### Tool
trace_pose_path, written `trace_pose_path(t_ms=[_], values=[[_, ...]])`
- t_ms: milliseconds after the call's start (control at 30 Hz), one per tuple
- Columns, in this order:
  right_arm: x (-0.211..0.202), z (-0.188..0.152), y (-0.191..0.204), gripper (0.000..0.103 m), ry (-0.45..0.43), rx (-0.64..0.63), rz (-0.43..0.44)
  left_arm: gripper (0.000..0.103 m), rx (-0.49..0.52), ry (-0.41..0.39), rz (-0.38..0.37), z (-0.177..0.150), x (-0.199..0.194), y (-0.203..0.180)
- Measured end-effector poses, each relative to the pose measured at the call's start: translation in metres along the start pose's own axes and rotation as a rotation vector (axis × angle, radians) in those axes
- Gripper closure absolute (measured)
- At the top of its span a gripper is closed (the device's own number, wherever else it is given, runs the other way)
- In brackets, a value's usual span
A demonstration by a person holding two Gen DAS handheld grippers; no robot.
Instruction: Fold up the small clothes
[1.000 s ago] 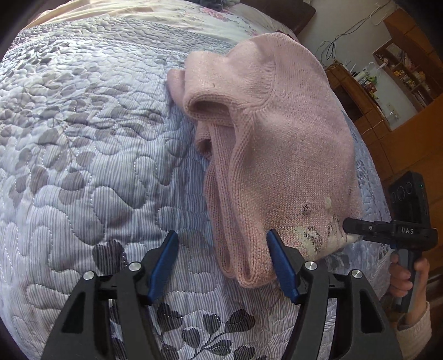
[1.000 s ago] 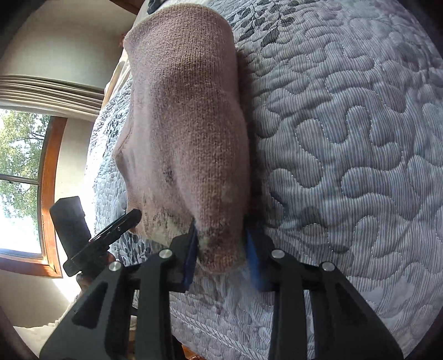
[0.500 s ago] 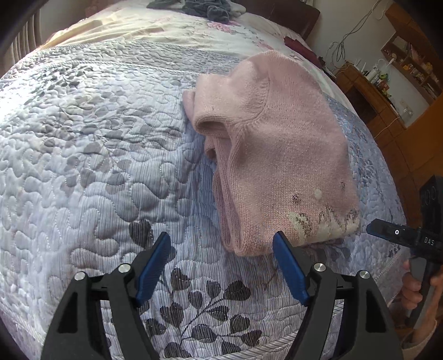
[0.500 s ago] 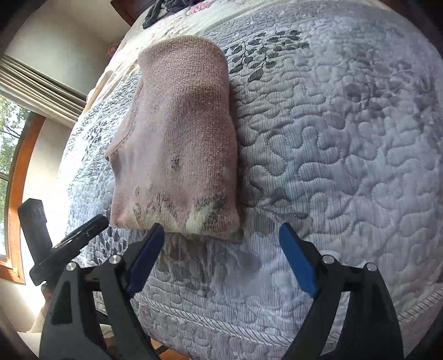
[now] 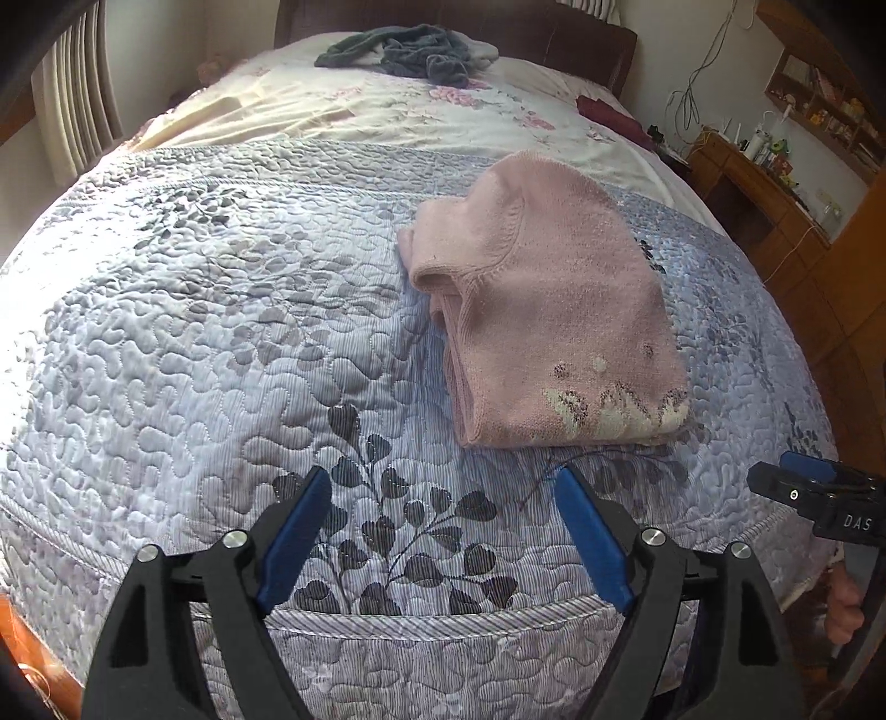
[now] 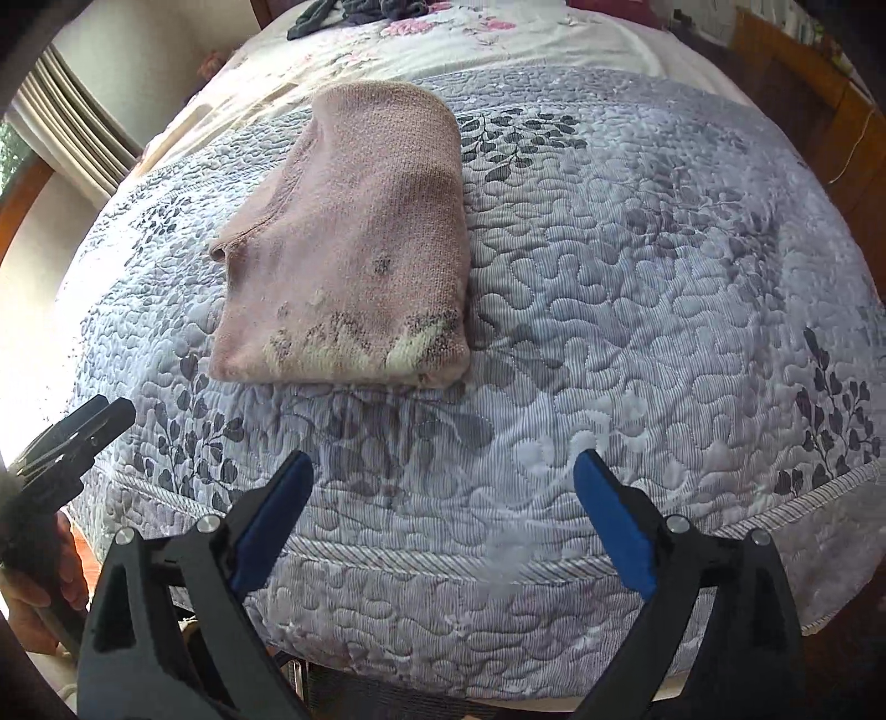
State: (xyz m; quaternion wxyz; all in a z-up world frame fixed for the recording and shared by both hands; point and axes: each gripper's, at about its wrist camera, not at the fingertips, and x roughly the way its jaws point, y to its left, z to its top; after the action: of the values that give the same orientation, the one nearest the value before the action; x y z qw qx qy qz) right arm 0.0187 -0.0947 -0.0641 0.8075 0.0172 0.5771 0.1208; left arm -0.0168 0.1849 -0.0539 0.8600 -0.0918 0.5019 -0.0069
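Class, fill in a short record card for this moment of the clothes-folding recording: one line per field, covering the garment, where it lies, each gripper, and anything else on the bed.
garment: pink knitted sweater, folded into a compact stack, patterned hem nearest the cameras
surface: quilted grey-blue bedspread with leaf print
left gripper: open, short of the sweater, touching nothing
right gripper: open, holding nothing, apart from the sweater
other items: dark grey clothes heaped near the headboard; dark red cloth at the far right edge
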Motion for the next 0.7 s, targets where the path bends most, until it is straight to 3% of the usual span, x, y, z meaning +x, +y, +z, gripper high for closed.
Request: trace_pose_path(t_ms=[300, 700], values=[[-0.032, -0.003, 0.020, 0.004, -0.049, -0.047, -0.095, 0.018, 0.068, -0.030, 0.007, -0.010, -0.027, -0.020], [-0.059, -0.013, 0.030, 0.003, -0.101, -0.060, -0.168, 0.018, 0.045, -0.072, 0.002, -0.013, -0.054, -0.030]])
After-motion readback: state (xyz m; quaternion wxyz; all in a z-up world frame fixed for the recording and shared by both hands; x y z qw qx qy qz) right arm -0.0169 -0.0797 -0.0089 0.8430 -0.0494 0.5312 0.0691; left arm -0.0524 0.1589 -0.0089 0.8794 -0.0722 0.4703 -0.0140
